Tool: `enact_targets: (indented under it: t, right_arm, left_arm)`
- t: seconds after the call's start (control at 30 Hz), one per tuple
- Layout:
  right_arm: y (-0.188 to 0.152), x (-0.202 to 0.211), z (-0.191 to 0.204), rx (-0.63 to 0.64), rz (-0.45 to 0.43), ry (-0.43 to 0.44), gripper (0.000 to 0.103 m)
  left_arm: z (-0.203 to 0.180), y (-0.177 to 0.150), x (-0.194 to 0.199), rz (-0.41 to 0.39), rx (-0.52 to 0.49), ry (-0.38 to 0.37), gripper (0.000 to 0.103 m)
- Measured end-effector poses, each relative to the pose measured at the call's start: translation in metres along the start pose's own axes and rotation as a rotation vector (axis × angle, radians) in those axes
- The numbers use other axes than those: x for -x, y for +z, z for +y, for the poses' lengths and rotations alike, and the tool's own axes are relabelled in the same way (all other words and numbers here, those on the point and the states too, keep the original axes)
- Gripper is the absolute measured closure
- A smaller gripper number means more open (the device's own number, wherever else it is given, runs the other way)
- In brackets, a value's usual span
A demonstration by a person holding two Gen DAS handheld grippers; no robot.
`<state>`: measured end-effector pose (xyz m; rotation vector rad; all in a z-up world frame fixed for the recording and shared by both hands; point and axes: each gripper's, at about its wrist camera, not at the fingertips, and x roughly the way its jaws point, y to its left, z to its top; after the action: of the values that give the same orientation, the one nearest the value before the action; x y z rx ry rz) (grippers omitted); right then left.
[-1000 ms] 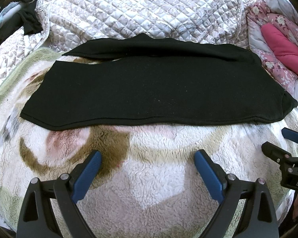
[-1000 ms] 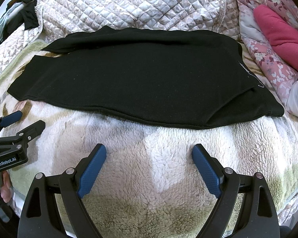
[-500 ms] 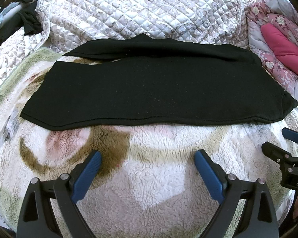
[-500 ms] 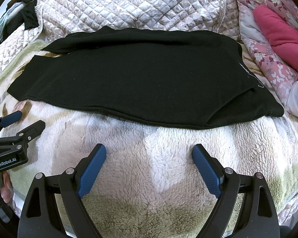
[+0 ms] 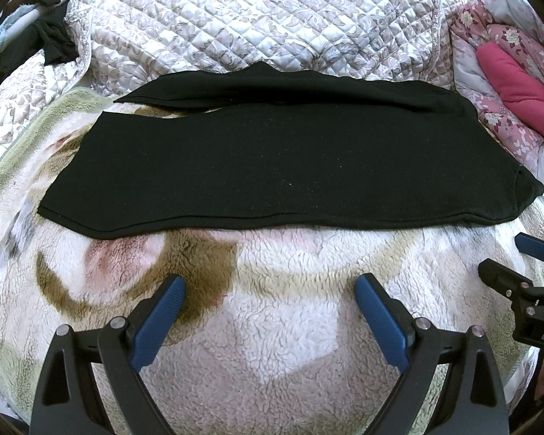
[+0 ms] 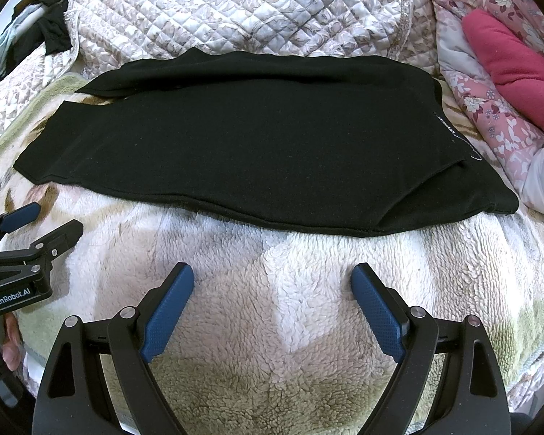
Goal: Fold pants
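Black pants lie flat across a fleecy blanket, legs stacked lengthwise, leg ends at the left and waist at the right; the far leg peeks out behind the near one. The right wrist view shows the pants with a small white mark near the waist. My left gripper hovers open over bare blanket, short of the pants' near edge. My right gripper is likewise open and empty, short of the near edge. Each gripper appears at the side of the other's view: the right gripper and the left gripper.
The fleecy patterned blanket covers the bed in front. A quilted floral cover rises behind the pants. Pink floral bedding with a bright pink cloth lies at the right. Dark clothes hang at the far left.
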<state>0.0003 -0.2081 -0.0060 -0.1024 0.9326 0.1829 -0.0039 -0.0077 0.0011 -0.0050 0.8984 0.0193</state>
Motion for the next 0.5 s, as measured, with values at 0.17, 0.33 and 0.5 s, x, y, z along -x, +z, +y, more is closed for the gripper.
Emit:
enact_targets:
  t: [0.17,0.33,0.5]
  right_arm:
    - [-0.0001,0.0001,-0.0007,0.001,-0.001,0.001,0.014]
    - [-0.0001,0.0004,0.0,0.009,-0.005,0.001,0.014]
    - [-0.0001,0.0009,0.0009,0.009,-0.006,0.001,0.014]
  left_arm:
    - [-0.0001,-0.0001,0.0,-0.001,-0.001,0.001,0.006]
    - [-0.0002,-0.0003,0.0001,-0.001,-0.001,0.001,0.006]
    - [-0.0007,-0.0006,0.0004,-0.001,-0.001,0.001,0.006]
